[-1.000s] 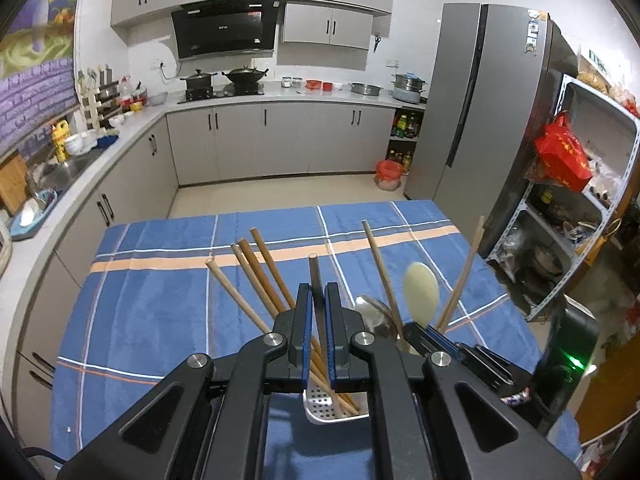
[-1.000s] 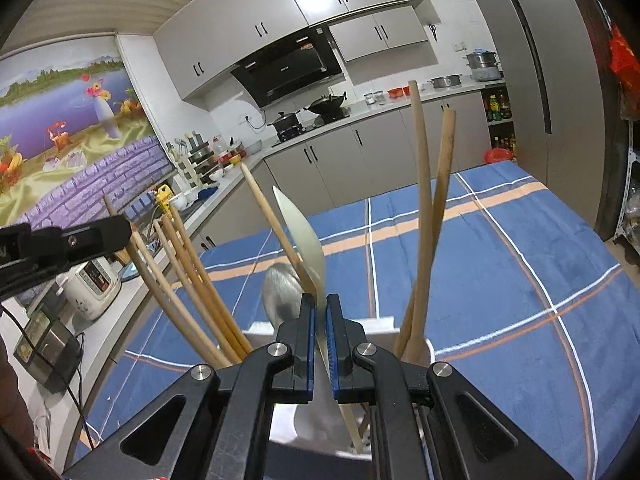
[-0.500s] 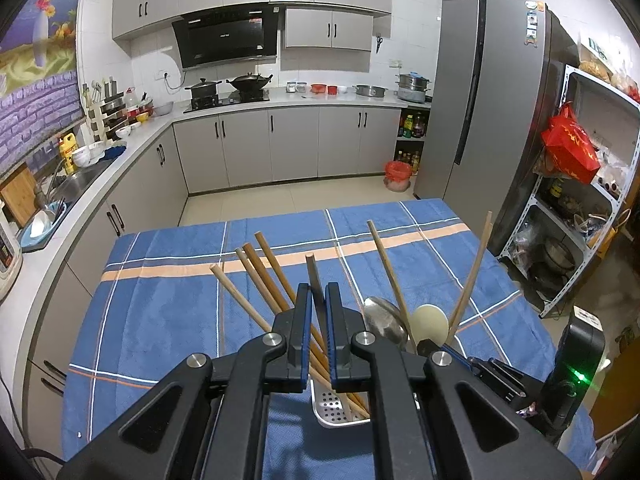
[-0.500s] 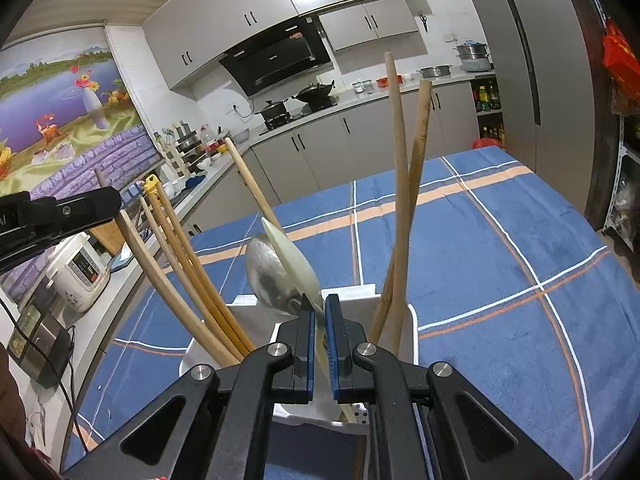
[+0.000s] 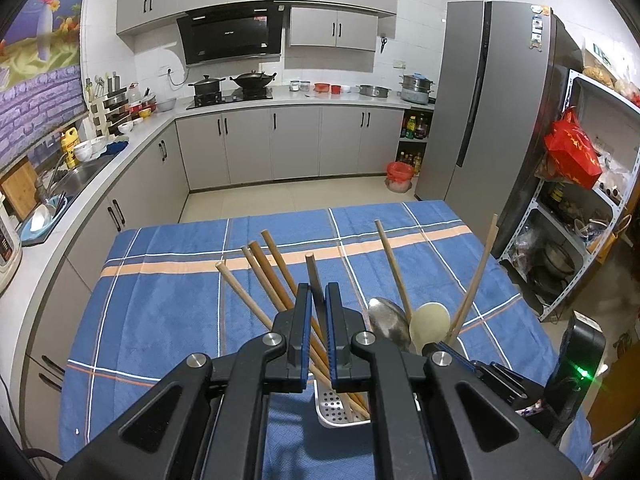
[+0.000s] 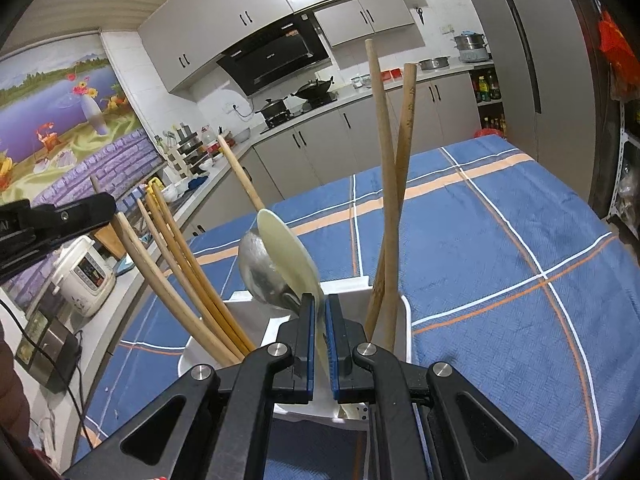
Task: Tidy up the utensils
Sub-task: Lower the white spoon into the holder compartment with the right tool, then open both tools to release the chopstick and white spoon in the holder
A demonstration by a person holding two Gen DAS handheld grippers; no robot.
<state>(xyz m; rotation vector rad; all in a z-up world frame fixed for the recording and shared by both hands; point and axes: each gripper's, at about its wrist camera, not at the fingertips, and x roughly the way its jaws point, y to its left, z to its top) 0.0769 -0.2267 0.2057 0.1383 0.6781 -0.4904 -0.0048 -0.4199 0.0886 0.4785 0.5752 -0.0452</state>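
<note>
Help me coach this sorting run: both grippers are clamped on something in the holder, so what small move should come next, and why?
Probably open the right gripper: its cream spoon already stands in the white holder beside the metal spoon. The left gripper pinches a chopstick.

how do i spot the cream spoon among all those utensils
On the blue checked tablecloth stands a white utensil holder. The cream spoon is in its middle, against a steel spoon. It alone is pale and flat-bowled; the rest are wooden sticks.
</note>
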